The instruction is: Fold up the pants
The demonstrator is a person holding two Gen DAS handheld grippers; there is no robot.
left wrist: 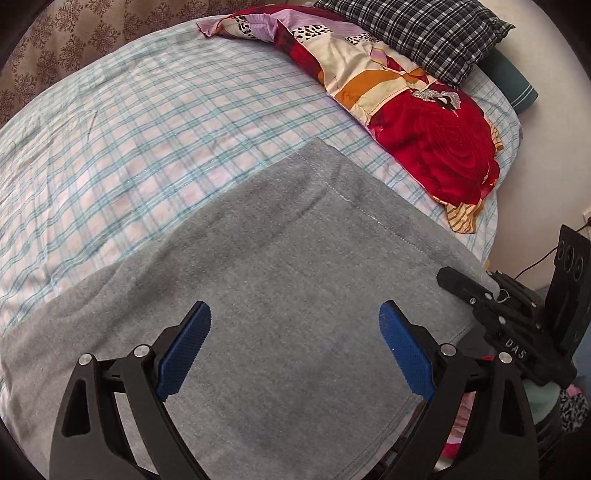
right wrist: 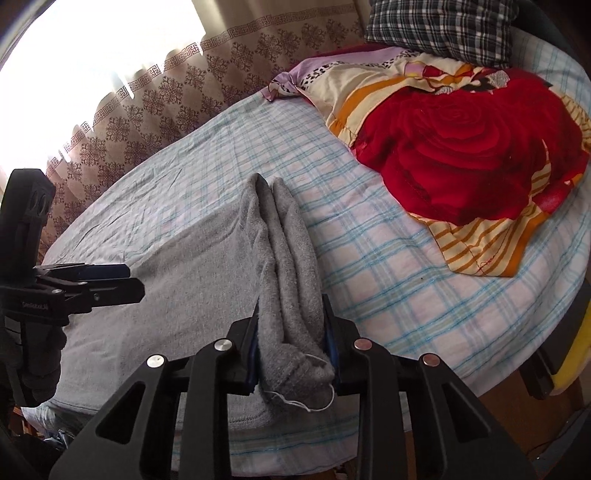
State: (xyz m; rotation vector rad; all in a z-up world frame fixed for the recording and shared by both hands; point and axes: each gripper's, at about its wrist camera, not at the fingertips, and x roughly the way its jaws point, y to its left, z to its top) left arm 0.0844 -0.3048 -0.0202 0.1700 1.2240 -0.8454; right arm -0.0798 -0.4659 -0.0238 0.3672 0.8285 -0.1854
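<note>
Right gripper (right wrist: 291, 354) pinches a bunched fold of the grey pants (right wrist: 192, 280) near the bed's (right wrist: 406, 288) front edge. Our left gripper (left wrist: 295, 347) hovers spread above the flat cloth; we should press there while drawing the fold across evenly.

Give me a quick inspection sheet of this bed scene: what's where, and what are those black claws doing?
Surface: bed with checked sheet, wrinkled.
Job's things: grey pants spread flat on the sheet; one edge bunched and lifted.
Clutter: red rose-print blanket; dark plaid pillow; teal cushion.
Grippers: left gripper open above the pants, holding nothing; right gripper shut on the bunched pants edge.
Cables: thin black cable by the wall.
Surroundings: brown patterned curtain, bright window.
</note>
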